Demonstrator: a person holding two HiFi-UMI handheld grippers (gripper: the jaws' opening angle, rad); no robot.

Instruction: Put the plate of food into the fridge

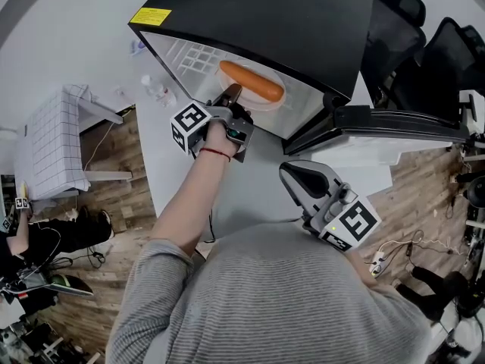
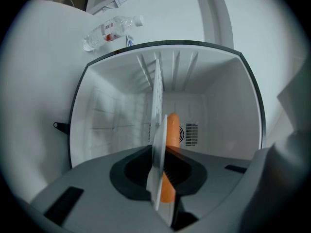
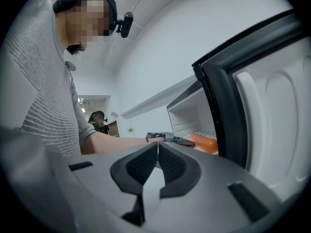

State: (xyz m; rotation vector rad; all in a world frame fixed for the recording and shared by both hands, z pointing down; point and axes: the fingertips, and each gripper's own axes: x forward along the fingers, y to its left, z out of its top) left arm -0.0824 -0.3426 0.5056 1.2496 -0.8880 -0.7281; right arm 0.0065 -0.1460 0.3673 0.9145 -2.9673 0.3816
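A small black fridge [image 1: 288, 21] stands open on the white table, its white inside [image 2: 223, 110] facing me. My left gripper [image 1: 231, 97] is shut on the rim of a pale plate [image 1: 279, 99] that carries an orange carrot [image 1: 251, 83], and holds it just inside the fridge mouth. In the left gripper view the plate [image 2: 156, 144] stands edge-on between the jaws of that gripper [image 2: 163, 178], with the carrot [image 2: 171, 130] lying against it. My right gripper [image 1: 292, 174] hangs near my chest, below the fridge door, shut and holding nothing [image 3: 158, 152]. The carrot [image 3: 205, 142] also shows in the right gripper view.
The fridge door [image 1: 394, 123] stands swung open to the right. A clear plastic bottle [image 2: 109, 30] lies on the table left of the fridge. Black office chairs [image 1: 447, 51] stand at the back right. A white gridded box [image 1: 45, 139] sits at the left, over the wooden floor.
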